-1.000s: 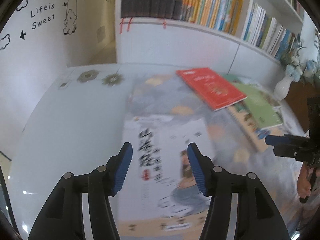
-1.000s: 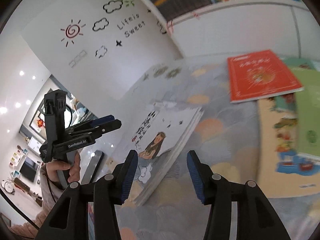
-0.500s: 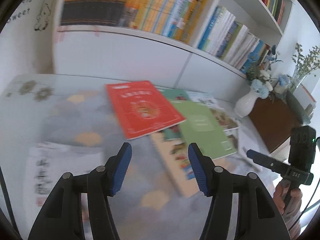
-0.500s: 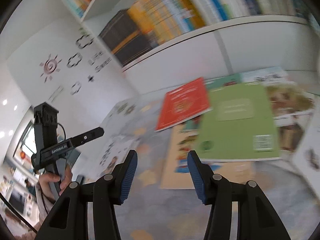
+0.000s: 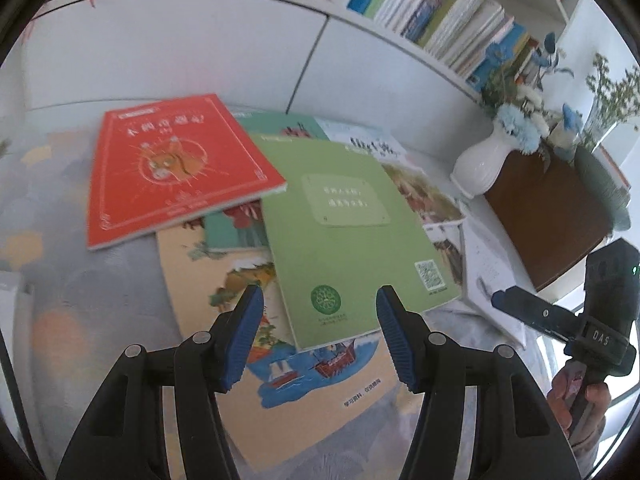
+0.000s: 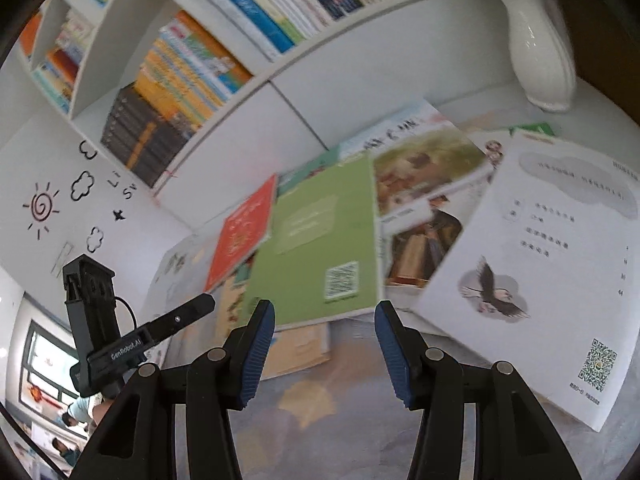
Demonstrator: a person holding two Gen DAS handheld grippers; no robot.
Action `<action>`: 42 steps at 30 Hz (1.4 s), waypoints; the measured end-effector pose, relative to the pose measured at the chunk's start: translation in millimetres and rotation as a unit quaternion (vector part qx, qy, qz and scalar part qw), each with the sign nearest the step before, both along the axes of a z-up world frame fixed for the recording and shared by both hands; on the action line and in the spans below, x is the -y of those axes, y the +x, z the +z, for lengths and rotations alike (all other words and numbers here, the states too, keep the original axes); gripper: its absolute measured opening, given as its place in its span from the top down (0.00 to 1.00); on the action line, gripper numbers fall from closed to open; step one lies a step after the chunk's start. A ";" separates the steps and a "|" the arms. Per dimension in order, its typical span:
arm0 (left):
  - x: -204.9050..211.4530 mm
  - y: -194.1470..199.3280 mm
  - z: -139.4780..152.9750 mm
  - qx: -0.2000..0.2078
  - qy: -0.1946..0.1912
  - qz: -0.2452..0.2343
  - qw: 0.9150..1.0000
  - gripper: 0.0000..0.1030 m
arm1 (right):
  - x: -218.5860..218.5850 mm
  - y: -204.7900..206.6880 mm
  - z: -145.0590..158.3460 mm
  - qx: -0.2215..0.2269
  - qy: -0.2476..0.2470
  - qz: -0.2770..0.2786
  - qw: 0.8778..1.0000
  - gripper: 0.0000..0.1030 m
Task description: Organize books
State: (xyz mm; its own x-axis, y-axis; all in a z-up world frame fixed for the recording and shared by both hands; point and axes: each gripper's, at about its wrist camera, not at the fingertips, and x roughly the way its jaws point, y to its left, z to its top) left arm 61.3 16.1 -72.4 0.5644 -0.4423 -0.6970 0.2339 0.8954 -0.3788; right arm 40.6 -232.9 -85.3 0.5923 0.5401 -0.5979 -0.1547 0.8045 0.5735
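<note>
**Loose heap of books on a patterned table, both grippers hovering above its near edge**

The green book point(image 5: 344, 232) lies flat on top of the heap, a soft matt cover with a pale rounded panel of unreadable characters, a round green emblem and a QR code near its near edge. To its left, the red book point(image 5: 172, 168), a thin paperback with a sunburst ornament, overlaps a teal-covered book and a large tan picture book point(image 5: 280, 364) showing a ship on blue water. To the right lie a picture book with painted figures point(image 6: 424, 200) and a white book point(image 6: 540, 264) bearing an eagle drawing and a second QR code; its print is too small to read.

The left gripper point(image 5: 318, 336) hangs over the green book's near corner, blue ribbed pads spread apart with nothing between them. The right gripper point(image 6: 324, 350) is likewise spread and empty above the same edge. In the right wrist view the left tool's black body reads "GenRobot.AI"; in the left wrist view the right tool's reads "DAS".

Beyond the table stand a white bookshelf point(image 6: 248, 92) packed with upright books and a glossy white ribbed vase point(image 5: 486, 164) of blue flowers. Wall decals point(image 6: 42, 208) show a sun and clouds.
</note>
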 end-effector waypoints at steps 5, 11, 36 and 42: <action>15.4 0.5 -2.1 0.007 0.008 -0.025 1.000 0.45 | 22.3 0.7 -7.4 -0.008 -0.029 -0.024 0.999 0.51; 48.0 3.3 3.1 0.024 0.014 -0.063 0.998 0.45 | 81.6 -20.3 -13.7 -0.033 -0.041 -0.082 0.995 0.51; 69.7 -12.3 -9.4 0.011 0.010 -0.098 0.995 0.45 | 158.6 -33.9 -51.5 -0.066 0.083 -0.050 0.993 0.42; 65.7 -14.6 -11.5 0.020 -0.003 -0.103 0.995 0.45 | 152.5 -44.9 -55.6 -0.072 0.112 -0.045 0.990 0.44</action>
State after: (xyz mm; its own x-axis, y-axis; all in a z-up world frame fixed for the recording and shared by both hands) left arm 46.7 -49.6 -83.9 0.4888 -0.5548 -0.6732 0.4266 0.8252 -0.3702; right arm -4.3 -385.4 -140.9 0.5613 0.6168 -0.5518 0.0094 0.6620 0.7495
